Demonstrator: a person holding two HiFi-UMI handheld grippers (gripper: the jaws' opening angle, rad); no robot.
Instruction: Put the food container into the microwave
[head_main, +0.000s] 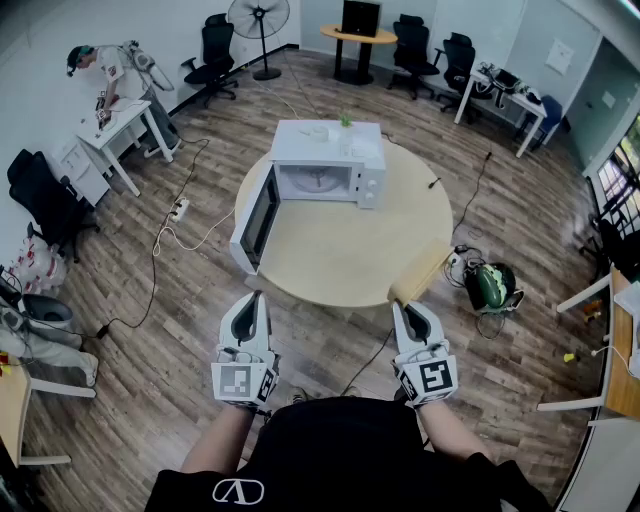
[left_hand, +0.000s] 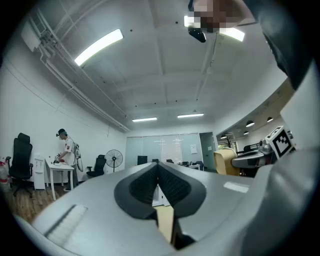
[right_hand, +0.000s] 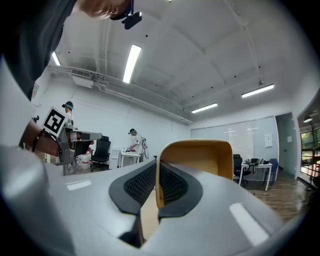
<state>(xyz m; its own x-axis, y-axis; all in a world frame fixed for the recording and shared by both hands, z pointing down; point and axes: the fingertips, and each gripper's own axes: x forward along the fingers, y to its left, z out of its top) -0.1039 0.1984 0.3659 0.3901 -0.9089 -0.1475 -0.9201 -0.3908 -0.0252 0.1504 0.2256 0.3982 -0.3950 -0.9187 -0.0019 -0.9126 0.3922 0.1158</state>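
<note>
1. My right tongs (head_main: 401, 306) are clenched on the food container (head_main: 421, 272). In the right gripper view, one thin wall of the container (right_hand: 200, 159) sits pinched between the two pads of these tongs (right_hand: 156, 176).
2. The yellow-tan container hangs at the near right edge of the round table (head_main: 340, 250), just past my right fingertips. I cannot tell whether it touches the tabletop.
3. My left tongs (head_main: 257, 296) are clenched with nothing in them. In the left gripper view their pads (left_hand: 170, 186) meet at the tips, and only a sliver of table shows through the gap lower down between the tongs (left_hand: 158, 173).
4. Both tongs are held side by side at the near edge of the table, well apart from each other and pointing across it.
5. The white microwave (head_main: 325, 148) stands on the far side of the table, well apart from the container. Its door (head_main: 259, 215) is swung wide open to the left, and the inside shows bare.
6. From the left tongs' camera, the container (left_hand: 224, 161) is visible off to the right, in front of my other hand.
7. Far back on the left, a person (head_main: 108, 72) bends over a white desk (head_main: 118, 122), and a fan (head_main: 259, 16) stands by the wall.
</note>
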